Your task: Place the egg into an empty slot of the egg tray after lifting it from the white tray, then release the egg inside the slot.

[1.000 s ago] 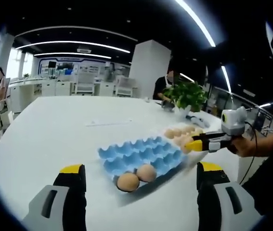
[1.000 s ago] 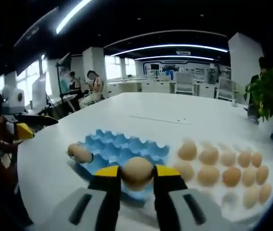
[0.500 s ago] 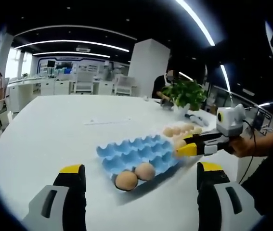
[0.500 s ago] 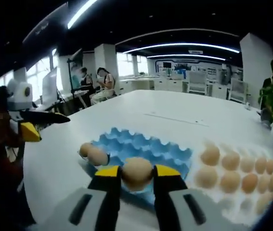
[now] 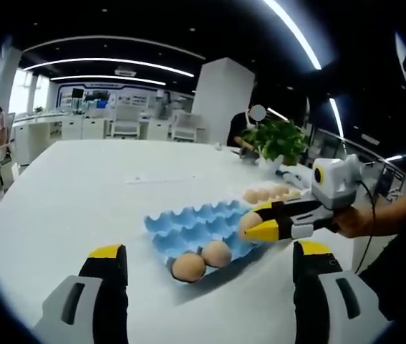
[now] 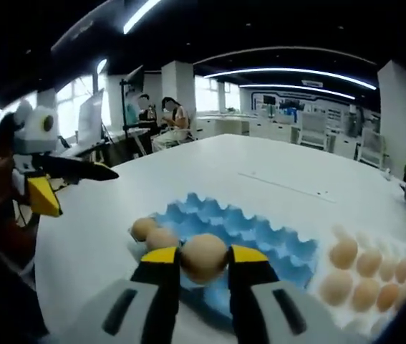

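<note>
The right gripper [image 6: 204, 264], yellow-tipped jaws pinched on a smooth tan egg [image 6: 204, 256], holds it over the near edge of the blue moulded egg tray [image 6: 260, 236], probably to line up with an empty slot before lowering. Two eggs [image 6: 154, 233] already sit in the egg tray's near-left corner slots, leaving most hollows free. Right of the egg tray, the white tray [image 6: 403, 304] carries about eight more eggs, some blurred. The left gripper [image 5: 210, 276] hangs back from the egg tray, jaws spread wide and holding nothing.

White table [image 5: 81, 193], blue egg tray [image 5: 195, 228], white tray [image 6: 396, 304], potted plant [image 5: 280, 143]
</note>
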